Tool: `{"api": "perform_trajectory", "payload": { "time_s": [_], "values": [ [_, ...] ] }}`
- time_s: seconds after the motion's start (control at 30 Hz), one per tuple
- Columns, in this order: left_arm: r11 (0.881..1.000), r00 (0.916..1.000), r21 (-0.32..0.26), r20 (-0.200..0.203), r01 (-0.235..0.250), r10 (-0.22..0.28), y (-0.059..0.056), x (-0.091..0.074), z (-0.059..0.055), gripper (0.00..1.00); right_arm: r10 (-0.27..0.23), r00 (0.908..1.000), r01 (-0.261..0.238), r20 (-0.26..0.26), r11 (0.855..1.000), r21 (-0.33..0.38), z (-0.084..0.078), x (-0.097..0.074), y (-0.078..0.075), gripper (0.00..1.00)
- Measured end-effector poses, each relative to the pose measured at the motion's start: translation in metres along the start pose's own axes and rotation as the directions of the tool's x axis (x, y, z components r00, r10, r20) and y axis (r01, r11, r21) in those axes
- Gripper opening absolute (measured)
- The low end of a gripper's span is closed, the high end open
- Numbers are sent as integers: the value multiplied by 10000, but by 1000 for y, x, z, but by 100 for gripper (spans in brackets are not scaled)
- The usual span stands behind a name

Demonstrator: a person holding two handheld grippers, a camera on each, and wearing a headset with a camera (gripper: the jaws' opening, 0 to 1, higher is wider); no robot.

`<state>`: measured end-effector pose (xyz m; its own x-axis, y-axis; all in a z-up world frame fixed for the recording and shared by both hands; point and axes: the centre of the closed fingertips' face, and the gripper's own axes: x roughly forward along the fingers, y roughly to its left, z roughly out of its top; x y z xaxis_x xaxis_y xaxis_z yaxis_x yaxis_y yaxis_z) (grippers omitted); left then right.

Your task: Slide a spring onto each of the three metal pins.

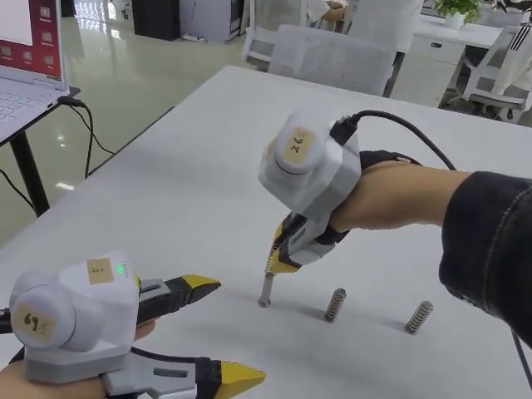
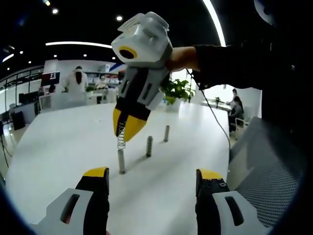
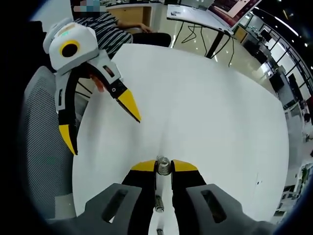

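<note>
Three metal pins stand in a row on the white table [image 1: 183,183]. The two right pins [image 1: 335,305] [image 1: 418,317] each carry a spring. Above the bare left pin [image 1: 265,291], my right gripper [image 1: 273,264] is shut on a spring whose lower end meets the pin's top. The left gripper view shows that spring [image 2: 121,137] hanging from the right gripper [image 2: 128,128] over the bare pin [image 2: 121,161], with the sprung pins [image 2: 149,146] [image 2: 167,133] behind. The spring [image 3: 164,166] sits end-on between my right jaws. My left gripper [image 1: 233,332] is open at the near left, holding nothing.
A laptop [image 1: 25,58] sits on a side stand at the far left with a cable [image 1: 87,125] hanging down. Office chairs [image 1: 332,54] stand at the table's far edge. A mesh chair [image 2: 274,181] is beside the table.
</note>
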<state>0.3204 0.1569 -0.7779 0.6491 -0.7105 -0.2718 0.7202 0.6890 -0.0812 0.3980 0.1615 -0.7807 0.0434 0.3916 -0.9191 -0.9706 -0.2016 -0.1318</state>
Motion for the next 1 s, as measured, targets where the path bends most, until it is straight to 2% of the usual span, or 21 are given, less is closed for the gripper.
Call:
{"api": "perform_trajectory", "payload": {
  "time_s": [1.0],
  "values": [
    [10000, 10000, -81, -79, 58, -59, 3, 2, -4, 67, 288, 9993, -282, -255, 9993, 227, -7, 16, 0, 8]
  ]
}}
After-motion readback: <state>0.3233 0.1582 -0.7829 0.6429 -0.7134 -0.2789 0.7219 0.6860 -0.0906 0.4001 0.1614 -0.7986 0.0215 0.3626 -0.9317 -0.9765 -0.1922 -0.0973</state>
